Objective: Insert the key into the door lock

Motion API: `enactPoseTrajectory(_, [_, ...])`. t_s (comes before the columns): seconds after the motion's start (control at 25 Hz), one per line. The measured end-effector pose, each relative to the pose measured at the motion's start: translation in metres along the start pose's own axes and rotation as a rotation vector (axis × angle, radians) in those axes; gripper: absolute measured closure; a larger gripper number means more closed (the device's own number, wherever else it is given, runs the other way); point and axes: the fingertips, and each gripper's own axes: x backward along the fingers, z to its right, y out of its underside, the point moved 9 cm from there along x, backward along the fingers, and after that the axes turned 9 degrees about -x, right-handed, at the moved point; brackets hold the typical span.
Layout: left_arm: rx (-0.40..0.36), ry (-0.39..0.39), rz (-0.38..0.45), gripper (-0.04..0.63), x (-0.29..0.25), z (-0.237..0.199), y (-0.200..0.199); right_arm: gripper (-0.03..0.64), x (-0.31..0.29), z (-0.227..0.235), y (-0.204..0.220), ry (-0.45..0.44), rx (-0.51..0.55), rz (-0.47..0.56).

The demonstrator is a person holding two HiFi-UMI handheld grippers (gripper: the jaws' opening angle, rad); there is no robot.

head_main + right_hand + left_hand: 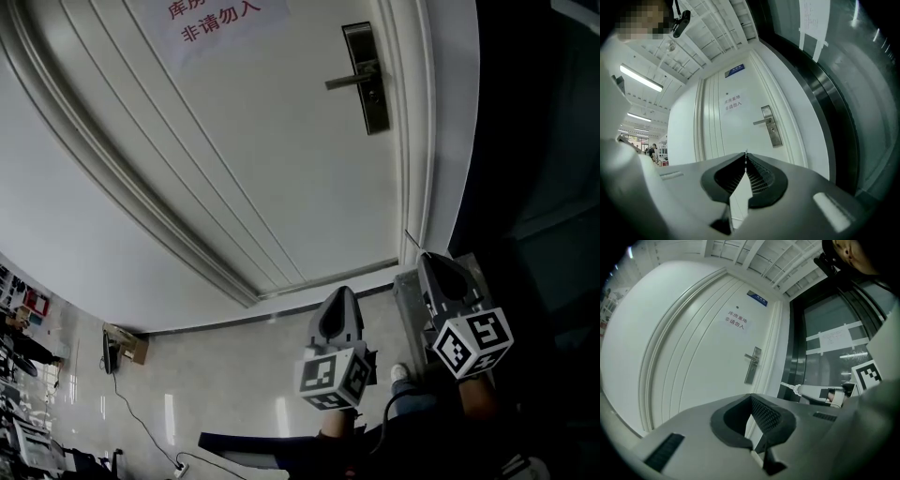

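Observation:
The white door carries a metal lock plate with a lever handle at the upper right of the head view. The same lock plate stands ahead of my right gripper, some way off. That gripper is shut on a thin key, which pokes out of its tips towards the door edge. The key also shows from the side in the left gripper view. My left gripper hangs lower and to the left, shut with nothing in it, and faces the lock plate.
A sign with red characters hangs on the door. Dark glass panels stand right of the door frame, with a paper sheet taped on. On the tiled floor at lower left are a cardboard box and a cable.

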Motion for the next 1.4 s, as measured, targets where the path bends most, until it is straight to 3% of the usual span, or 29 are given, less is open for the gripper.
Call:
enactPoseTrajectory(0.4, [0.006, -0.012, 0.028, 0.595, -0.113, -0.009, -0.013, 0.605, -0.095, 0.065, -0.027, -0.015, 0.021, -0.003])
enactPoseTrajectory(0.88, [0.017, -0.009, -0.016, 0.595, -0.181, -0.029, -0.006, 0.606, -0.157, 0.100, -0.026, -0.008, 0.021, -0.022])
enactPoseTrajectory(1.4, [-0.020, 0.124, 0.011, 0.595, -0.288, -0.084, -0.039, 0.605, -0.259, 0.114, -0.043, 0.073, 0.083, 0.059])
